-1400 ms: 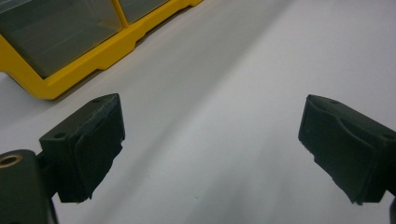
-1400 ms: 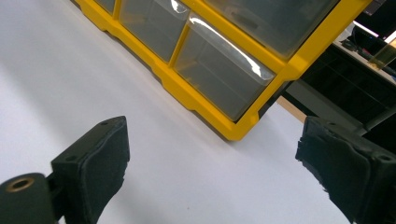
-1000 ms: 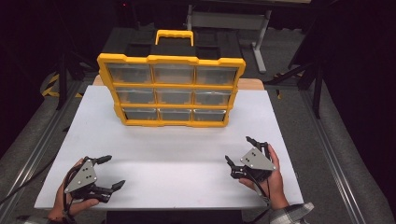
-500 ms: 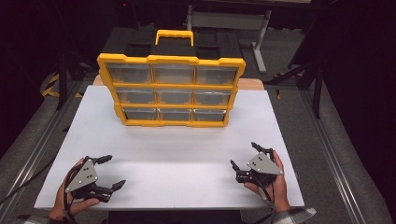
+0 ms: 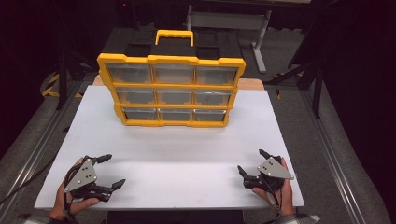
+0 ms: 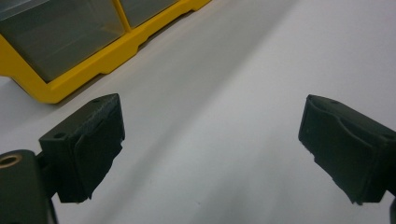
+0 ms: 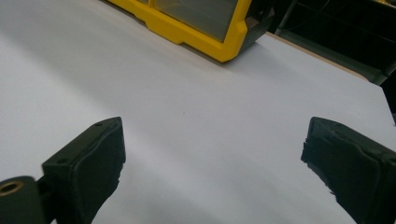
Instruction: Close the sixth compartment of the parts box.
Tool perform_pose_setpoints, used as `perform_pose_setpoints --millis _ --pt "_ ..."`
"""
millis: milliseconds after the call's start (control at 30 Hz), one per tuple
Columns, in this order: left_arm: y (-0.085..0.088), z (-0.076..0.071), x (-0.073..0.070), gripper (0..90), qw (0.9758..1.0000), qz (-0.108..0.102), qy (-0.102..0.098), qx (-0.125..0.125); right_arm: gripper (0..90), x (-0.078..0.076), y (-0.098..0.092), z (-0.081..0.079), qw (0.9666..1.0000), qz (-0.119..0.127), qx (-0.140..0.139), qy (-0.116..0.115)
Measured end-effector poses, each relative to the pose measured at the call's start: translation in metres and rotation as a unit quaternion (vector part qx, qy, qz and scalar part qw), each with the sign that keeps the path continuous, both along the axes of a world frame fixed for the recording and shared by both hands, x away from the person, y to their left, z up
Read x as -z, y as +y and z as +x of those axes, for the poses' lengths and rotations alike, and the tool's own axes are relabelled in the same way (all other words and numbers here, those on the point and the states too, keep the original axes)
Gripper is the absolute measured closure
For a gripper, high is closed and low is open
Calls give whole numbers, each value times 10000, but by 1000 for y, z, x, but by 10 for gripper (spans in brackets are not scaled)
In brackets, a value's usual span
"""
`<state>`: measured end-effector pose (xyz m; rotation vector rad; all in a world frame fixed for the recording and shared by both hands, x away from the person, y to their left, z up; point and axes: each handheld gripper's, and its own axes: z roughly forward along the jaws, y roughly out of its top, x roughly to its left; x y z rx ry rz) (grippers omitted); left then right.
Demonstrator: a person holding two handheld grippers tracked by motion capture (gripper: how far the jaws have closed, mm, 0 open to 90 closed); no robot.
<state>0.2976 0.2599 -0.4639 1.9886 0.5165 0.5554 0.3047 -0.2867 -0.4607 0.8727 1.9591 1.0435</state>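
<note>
Yellow drawer organizer [image 5: 171, 91] stands upright at the worktop's [image 5: 187, 154] far middle | your left tool [image 5: 108, 171] and right tool [image 5: 252, 164] rest near you, both wide open, empty | organizer likely rigid, bulky, slick plastic; grip its top handle [image 5: 174, 36].
</note>
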Motion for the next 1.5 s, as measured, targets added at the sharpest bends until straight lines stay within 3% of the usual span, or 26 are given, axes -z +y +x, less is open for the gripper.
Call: perform_pose_setpoints --millis 333,600,1500 --pt "-2 1 0 69 10000 -36 -16 33 56 0 1 -1 10000 -24 23 -58" --pt "-1 -1 0 55 10000 -46 -30 45 56 -13 6 -8 9993 70 -43 -373" --pt "-3 0 0 48 10000 -16 -22 71 55 -16 15 -9 9991 0 -185 -380"
